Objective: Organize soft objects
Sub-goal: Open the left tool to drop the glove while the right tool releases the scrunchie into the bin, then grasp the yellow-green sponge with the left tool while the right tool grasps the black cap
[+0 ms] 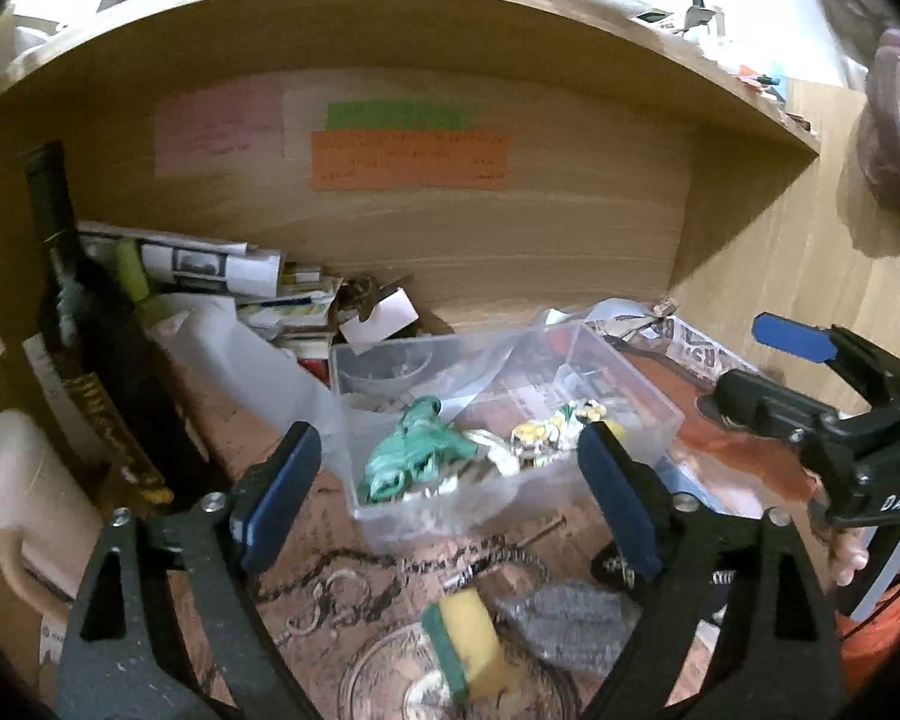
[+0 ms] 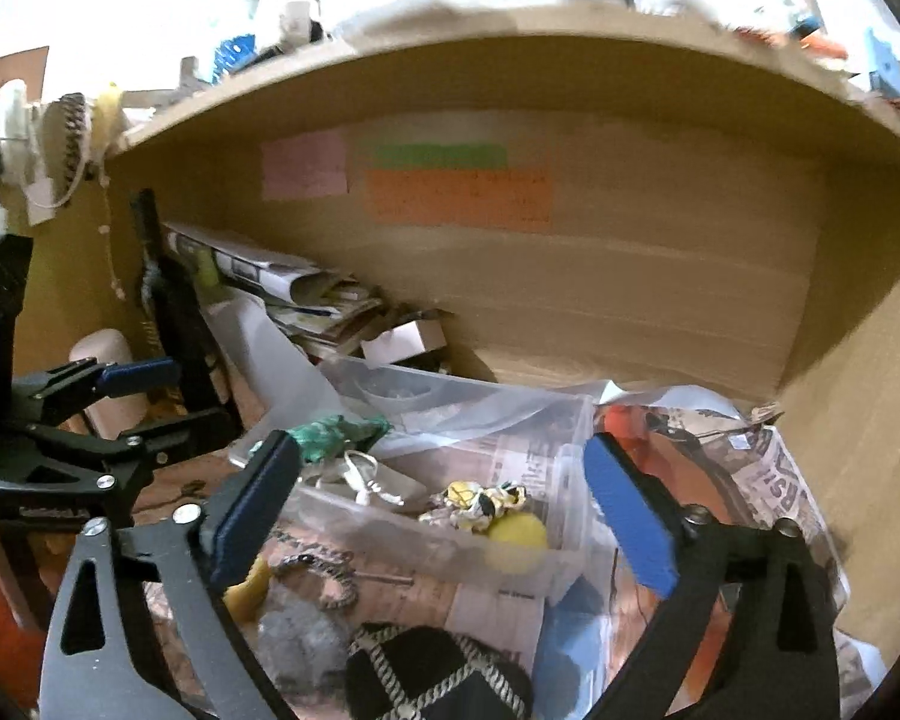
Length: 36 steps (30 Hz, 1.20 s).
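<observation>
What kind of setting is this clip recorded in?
Probably a home desk or work nook under a wooden shelf: coloured paper notes stuck on the back panel, stacked papers at the left, and a clear plastic bin of small soft items.

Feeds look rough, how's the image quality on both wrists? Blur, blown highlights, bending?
Left wrist: strong fisheye bending of the shelf edge, blown-out white above it, clear bin and green cloth slightly soft. Right wrist: more motion blur, sticky notes unreadable, top overexposed, black-and-white knit dim at the bottom.
</observation>
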Available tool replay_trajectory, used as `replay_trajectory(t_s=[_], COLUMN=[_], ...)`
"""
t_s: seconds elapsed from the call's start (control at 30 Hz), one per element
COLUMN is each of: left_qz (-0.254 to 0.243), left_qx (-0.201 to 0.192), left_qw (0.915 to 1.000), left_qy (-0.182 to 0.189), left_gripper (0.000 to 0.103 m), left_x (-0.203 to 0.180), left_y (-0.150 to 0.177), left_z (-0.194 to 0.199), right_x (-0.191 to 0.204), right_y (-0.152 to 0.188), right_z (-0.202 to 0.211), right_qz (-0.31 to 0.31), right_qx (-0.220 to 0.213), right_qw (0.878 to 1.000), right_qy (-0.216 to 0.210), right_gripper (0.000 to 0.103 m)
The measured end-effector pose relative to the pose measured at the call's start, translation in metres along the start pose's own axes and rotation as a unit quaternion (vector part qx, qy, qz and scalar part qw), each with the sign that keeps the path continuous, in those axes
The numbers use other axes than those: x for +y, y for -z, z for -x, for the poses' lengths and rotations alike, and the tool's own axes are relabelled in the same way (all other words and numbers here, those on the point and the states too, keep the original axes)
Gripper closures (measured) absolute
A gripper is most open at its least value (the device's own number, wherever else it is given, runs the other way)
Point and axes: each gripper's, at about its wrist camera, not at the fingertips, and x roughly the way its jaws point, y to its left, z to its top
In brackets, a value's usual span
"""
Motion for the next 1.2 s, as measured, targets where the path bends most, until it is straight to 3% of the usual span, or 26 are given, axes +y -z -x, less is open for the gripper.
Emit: replay_trajectory(t_s=[0.23,0.67,0.83,0.93,1.0,1.07,1.2], left_qz=[0.009,0.04,0.049,0.047,0.046,0.047,0.051], left_qx=[0.025,0.117,0.141,0.144,0.143,0.145,0.145], left_qw=[0.9996,0.9923,0.9887,0.9885,0.9886,0.9882,0.9879], left_qy=[-0.007,-0.008,0.005,0.01,0.011,0.014,0.018], left_gripper=[0.008,0.009,0.028,0.034,0.04,0.048,0.066], left_x=[0.0,0.002,0.001,-0.002,-0.003,-0.003,-0.002], left_y=[0.034,0.09,0.102,0.104,0.104,0.105,0.106], left_z=[0.009,-0.029,-0.04,-0.043,-0.044,-0.045,-0.046], right_x=[0.003,-0.005,-0.01,-0.013,-0.015,-0.016,-0.02], right_y=[0.025,0.096,0.112,0.116,0.117,0.117,0.12], right_z=[0.01,-0.021,-0.027,-0.029,-0.029,-0.032,-0.037], right_qz=[-0.002,-0.03,-0.034,-0.04,-0.044,-0.049,-0.063], right_qx=[0.016,0.144,0.176,0.181,0.179,0.185,0.192], right_qw=[1.0,0.989,0.984,0.983,0.983,0.982,0.979], right_qy=[0.007,0.006,0.009,0.006,0.0,-0.006,-0.017], right_gripper=[0.005,0.005,0.005,0.006,0.011,0.03,0.054])
